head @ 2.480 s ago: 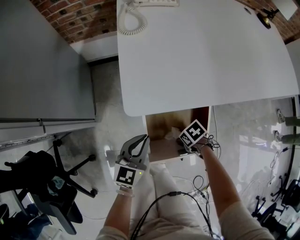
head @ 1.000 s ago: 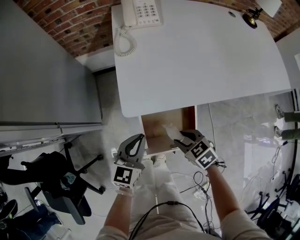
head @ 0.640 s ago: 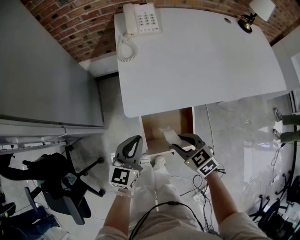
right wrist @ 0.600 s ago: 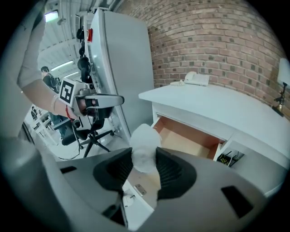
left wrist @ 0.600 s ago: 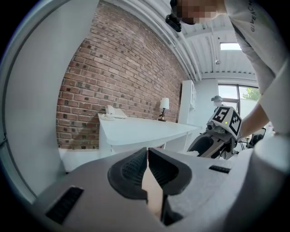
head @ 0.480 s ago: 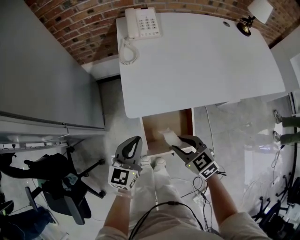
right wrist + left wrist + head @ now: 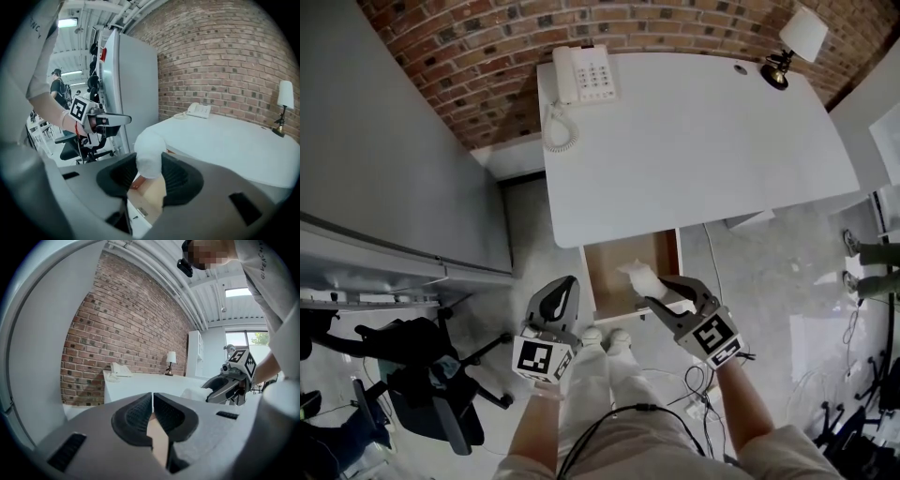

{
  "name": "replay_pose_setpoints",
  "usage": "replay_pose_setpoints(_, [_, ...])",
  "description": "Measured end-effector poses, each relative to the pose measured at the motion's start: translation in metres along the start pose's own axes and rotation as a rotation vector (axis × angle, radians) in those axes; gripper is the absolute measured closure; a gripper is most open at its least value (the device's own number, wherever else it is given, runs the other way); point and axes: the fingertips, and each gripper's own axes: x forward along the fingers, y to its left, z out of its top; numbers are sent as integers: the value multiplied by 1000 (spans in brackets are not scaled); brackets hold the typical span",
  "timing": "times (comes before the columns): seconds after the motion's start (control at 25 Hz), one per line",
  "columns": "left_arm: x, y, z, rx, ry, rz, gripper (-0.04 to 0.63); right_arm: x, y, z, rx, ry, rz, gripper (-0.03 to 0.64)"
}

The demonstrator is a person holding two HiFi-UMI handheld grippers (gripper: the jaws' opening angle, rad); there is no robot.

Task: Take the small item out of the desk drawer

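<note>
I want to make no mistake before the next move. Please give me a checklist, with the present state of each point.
1. White item gripped between the pads of the right gripper: ok.
2. Item out from under the desk edge: ok.
3. Left gripper shut and empty: ok.
4. Drawer closed: not ok, it stands open.
5. Bare desk space for putting the item down: ok; telephone and lamp stand at the far edge.
6. Nothing else left in the drawer: cannot tell.
</note>
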Motion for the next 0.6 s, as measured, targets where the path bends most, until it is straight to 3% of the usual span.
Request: replay_pose_setpoints(0.6, [-13, 8, 58, 1, -72, 26, 581, -41, -10, 60, 34, -148, -90, 454])
